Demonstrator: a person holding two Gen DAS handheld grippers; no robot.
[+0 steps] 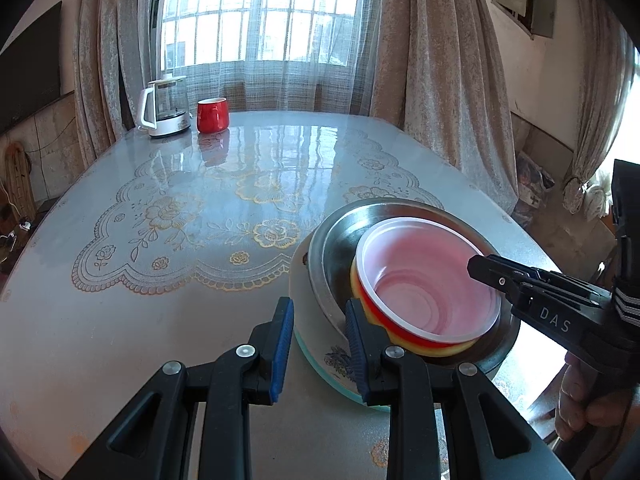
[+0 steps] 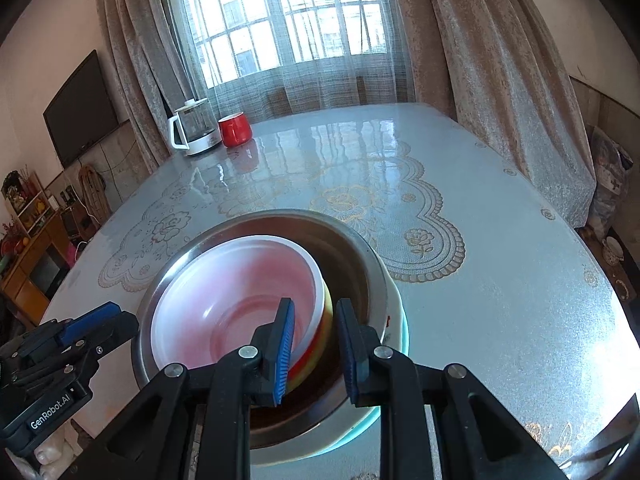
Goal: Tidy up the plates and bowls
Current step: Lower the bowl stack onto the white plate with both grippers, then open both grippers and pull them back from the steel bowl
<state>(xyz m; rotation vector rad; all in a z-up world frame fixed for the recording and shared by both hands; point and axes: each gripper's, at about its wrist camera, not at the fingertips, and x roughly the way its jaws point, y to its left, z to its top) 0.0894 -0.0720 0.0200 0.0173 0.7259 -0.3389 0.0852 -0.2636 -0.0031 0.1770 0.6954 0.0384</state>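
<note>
Right wrist view: the right gripper [image 2: 314,350] has its jaws apart astride the rim of the plastic bowl [image 2: 236,300], not clamping it. This bowl sits tilted inside the steel bowl [image 2: 352,252], which rests on a plate [image 2: 394,336] on the table [image 2: 500,280]. The left gripper [image 1: 318,354] is spread wide beside the plate, holding nothing.
</note>
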